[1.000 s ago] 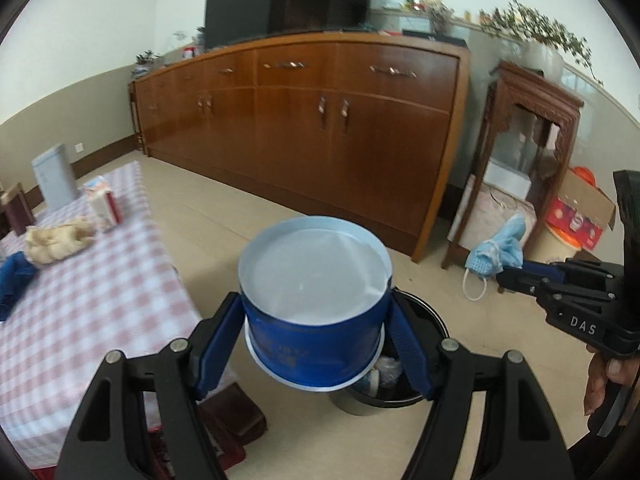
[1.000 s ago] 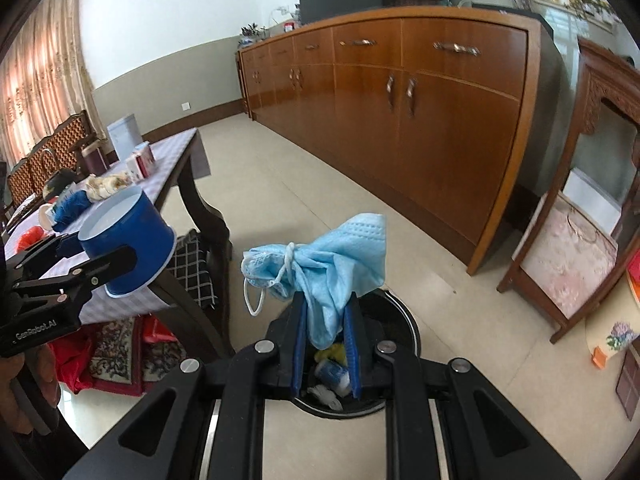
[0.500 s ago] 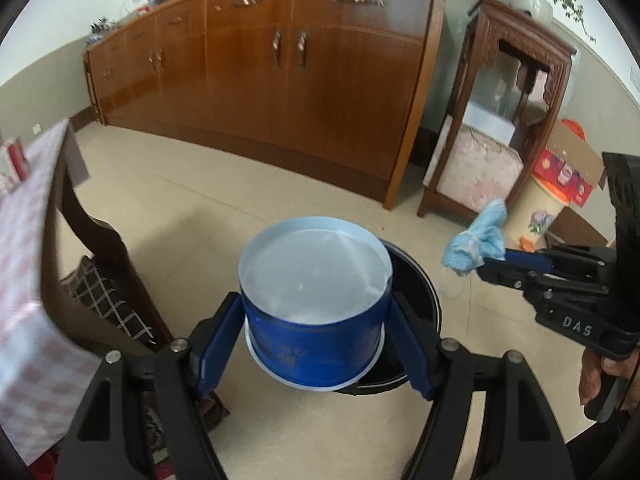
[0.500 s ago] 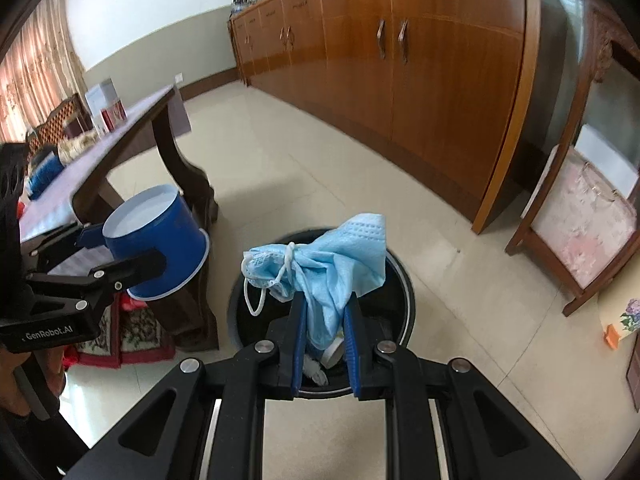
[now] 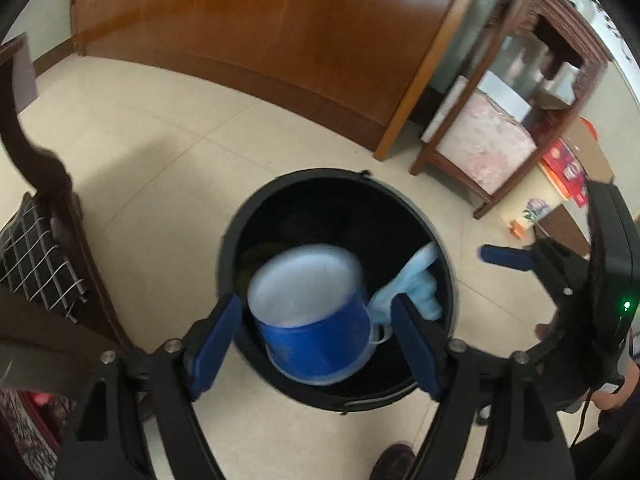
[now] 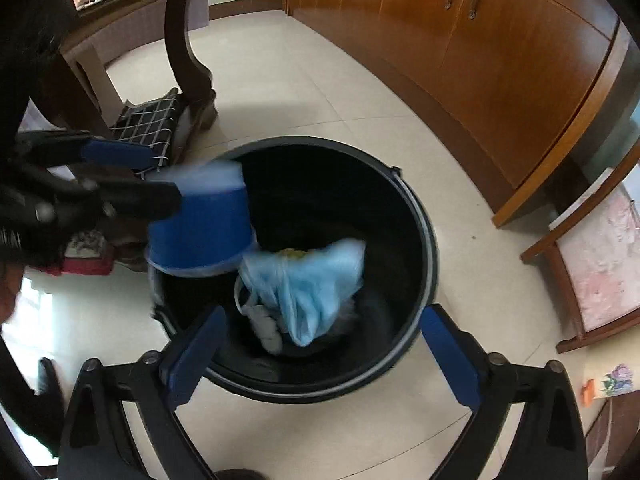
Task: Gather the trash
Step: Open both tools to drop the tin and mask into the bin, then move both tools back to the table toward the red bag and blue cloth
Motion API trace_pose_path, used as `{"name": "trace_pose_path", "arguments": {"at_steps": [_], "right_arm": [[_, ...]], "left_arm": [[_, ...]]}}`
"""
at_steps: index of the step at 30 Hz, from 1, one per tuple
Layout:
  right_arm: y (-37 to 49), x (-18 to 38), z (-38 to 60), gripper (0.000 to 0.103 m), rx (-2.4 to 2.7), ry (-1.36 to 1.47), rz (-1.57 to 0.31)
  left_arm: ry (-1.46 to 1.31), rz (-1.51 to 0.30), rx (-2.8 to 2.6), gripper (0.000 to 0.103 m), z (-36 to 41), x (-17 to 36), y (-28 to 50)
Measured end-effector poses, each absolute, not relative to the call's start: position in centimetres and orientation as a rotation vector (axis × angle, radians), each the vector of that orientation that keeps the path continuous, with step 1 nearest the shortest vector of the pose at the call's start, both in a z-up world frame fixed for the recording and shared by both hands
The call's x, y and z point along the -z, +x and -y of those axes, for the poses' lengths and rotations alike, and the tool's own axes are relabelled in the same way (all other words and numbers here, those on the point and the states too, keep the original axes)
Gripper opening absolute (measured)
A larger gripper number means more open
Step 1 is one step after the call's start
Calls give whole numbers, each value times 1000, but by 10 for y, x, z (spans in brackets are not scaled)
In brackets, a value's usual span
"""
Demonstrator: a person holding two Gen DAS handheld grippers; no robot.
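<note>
A black trash bin [image 5: 240,236] [image 6: 424,240] stands on the floor below both grippers. The blue paper cup [image 5: 316,320] [image 6: 204,220] is free of my left gripper [image 5: 316,340], blurred, falling at the bin's mouth. The light blue face mask [image 5: 416,284] [image 6: 308,288] is free of my right gripper [image 6: 320,348] and drops into the bin. Both grippers are open and empty, just above the bin's near rim. Other trash lies dark at the bin's bottom.
A long wooden cabinet [image 5: 280,24] [image 6: 500,40] runs behind the bin. A carved side table [image 5: 520,92] with a pink cushion stands to the right. The dining table's leg [image 6: 188,40] and a checked cushion [image 5: 36,252] are to the left. Boxes [image 5: 564,172] lie at far right.
Both grippers lowered over the bin and opened. The cup left the left gripper and the mask left the right gripper; both are falling into the bin.
</note>
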State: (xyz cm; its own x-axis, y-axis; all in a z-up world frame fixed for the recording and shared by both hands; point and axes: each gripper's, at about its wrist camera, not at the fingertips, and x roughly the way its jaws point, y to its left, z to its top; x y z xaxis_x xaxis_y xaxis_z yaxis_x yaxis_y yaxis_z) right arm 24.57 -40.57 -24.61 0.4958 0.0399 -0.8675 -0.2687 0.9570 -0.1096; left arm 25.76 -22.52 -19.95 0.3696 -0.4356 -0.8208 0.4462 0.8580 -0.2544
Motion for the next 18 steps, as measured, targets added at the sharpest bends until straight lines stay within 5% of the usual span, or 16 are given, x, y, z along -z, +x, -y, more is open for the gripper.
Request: {"name": "trace_pose_path", "arguments": {"at_steps": [2,18], "right_arm": [[241,244,412,100,-161,-236,-1033],[215,193,400,103,-44,-64,-961]], "left_arm": [[22,-1033,525,92,215,198,255],[52,-956,390,96,175,163,215]]}}
